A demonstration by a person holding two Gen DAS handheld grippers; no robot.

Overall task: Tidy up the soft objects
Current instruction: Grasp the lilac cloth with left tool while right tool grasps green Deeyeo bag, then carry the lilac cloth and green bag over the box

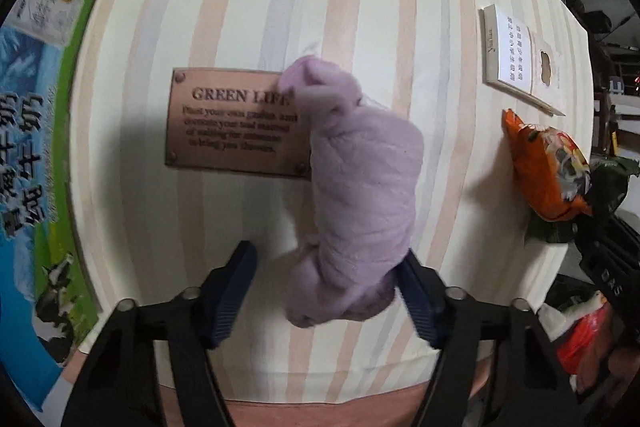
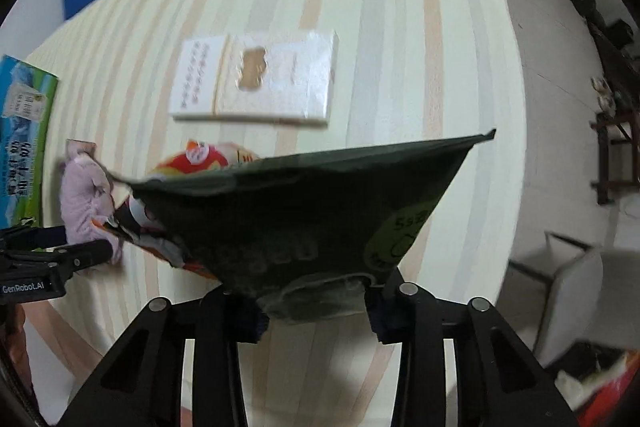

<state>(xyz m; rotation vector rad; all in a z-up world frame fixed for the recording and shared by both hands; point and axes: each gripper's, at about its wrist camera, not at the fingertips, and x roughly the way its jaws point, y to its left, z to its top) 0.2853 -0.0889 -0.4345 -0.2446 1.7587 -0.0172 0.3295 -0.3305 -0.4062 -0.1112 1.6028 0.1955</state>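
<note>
Lying on the striped tabletop [image 1: 240, 7], the rolled lilac cloth [image 1: 360, 187] partly covers a brown plaque [image 1: 224, 123]; the left tool [image 1: 324, 291] is spread, its right pad touching the roll's near end, the left pad apart. The right tool [image 2: 316, 315] pinches a dark green packet [image 2: 312, 211] over an orange snack bag [image 2: 192, 163].
</note>
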